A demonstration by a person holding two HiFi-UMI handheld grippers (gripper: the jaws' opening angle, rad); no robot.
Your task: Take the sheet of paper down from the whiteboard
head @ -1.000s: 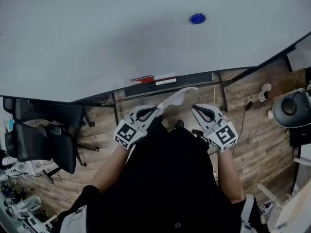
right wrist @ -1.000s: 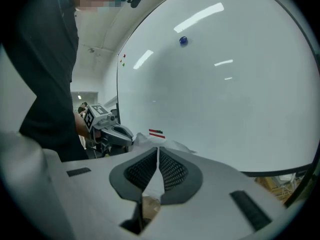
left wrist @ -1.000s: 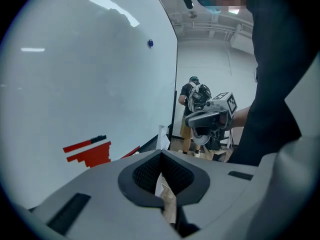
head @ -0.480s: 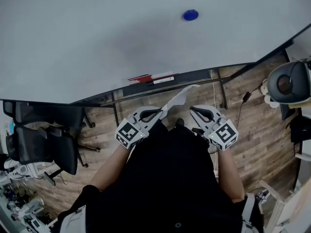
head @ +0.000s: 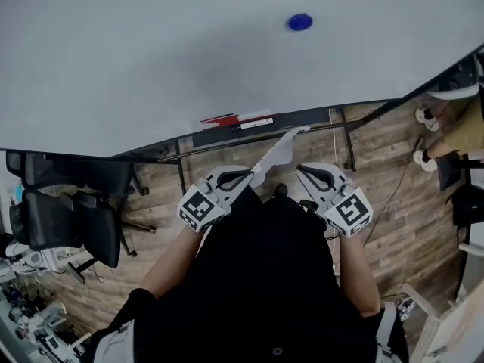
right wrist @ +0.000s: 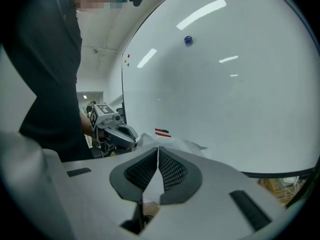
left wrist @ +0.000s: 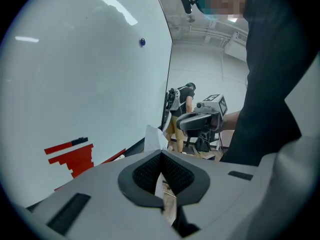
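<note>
The white sheet of paper (head: 277,152) hangs free of the whiteboard (head: 151,51), crumpled, in front of the board's tray. My left gripper (head: 248,177) is shut on its lower left corner; in the left gripper view the sheet (left wrist: 154,136) runs out from between the pads of that gripper (left wrist: 161,154). My right gripper (head: 300,169) sits close to the right of it, jaws closed. In the right gripper view the paper (right wrist: 172,144) spreads out from the tip of the right gripper (right wrist: 158,149), and a white strip shows between its pads. A blue magnet (head: 300,22) stays high on the board.
Red markers and an eraser (head: 234,119) lie on the board's tray. A black office chair (head: 68,218) stands at the left on the wood floor. A person's legs (head: 454,131) are at the right edge. My own dark torso fills the lower middle.
Both grippers and the sheet have hardly moved. At the right edge a person's legs have come into view where a round dark object showed before.
</note>
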